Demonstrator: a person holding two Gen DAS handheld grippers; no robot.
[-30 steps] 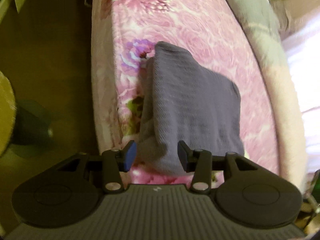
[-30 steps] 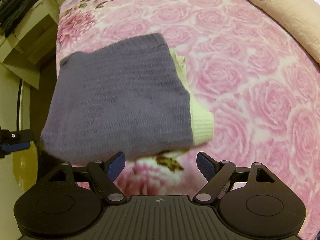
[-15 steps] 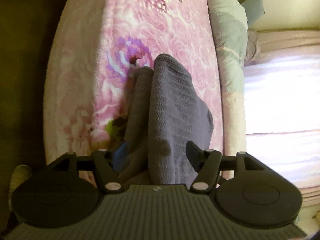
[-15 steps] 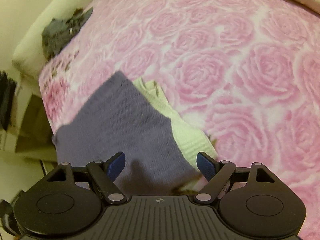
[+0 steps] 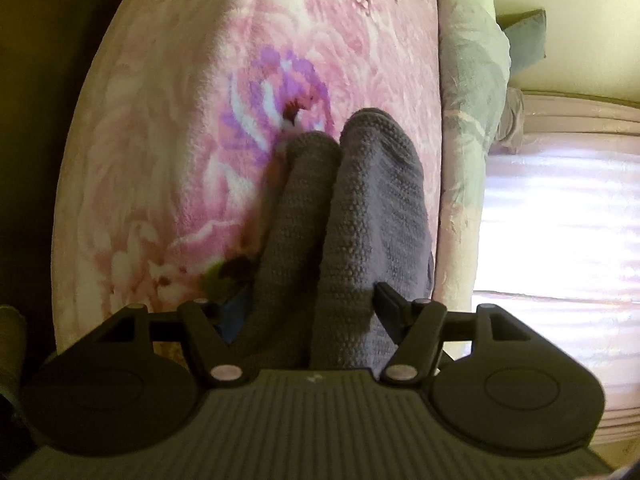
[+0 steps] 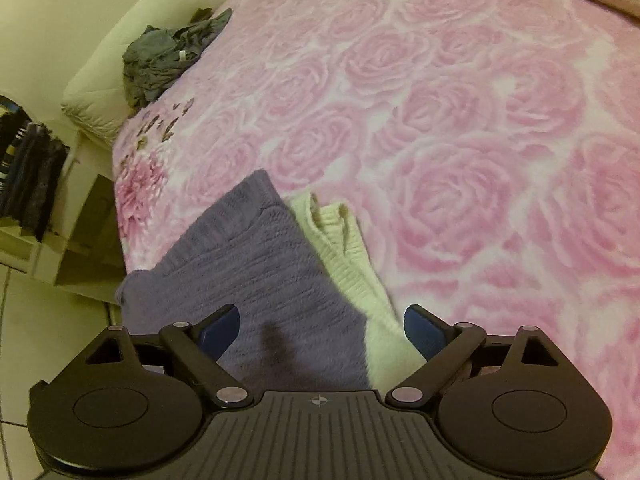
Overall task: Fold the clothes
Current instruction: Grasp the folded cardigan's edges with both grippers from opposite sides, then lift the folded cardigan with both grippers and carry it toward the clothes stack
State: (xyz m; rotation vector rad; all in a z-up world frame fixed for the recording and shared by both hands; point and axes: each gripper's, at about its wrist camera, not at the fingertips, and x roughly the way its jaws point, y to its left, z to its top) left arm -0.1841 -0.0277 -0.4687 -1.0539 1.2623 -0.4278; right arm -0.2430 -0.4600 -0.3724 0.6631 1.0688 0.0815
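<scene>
A folded purple-grey knit sweater [image 6: 256, 264] with a cream ribbed hem [image 6: 352, 256] lies near the edge of a bed with a pink rose blanket [image 6: 460, 128]. In the left wrist view the sweater [image 5: 360, 216] shows edge-on as two thick folded layers. My left gripper [image 5: 310, 304] is open, its jaws on either side of the folded stack's near end. My right gripper [image 6: 322, 324] is open wide, low over the sweater's near edge, straddling purple knit and cream hem. Whether either gripper touches the cloth is hard to tell.
A crumpled grey garment [image 6: 168, 56] lies at the far corner of the bed by a cream pillow [image 6: 120, 52]. Shelves with dark clothes [image 6: 28, 168] stand left of the bed. A folded quilt [image 5: 472, 128] and bright curtain [image 5: 560, 216] flank the bed's other side.
Both grippers have come down and closer to the sweater's near edges; it now reaches between their jaws. The left view has swung to see the folds edge-on. Both jaws stayed open.
</scene>
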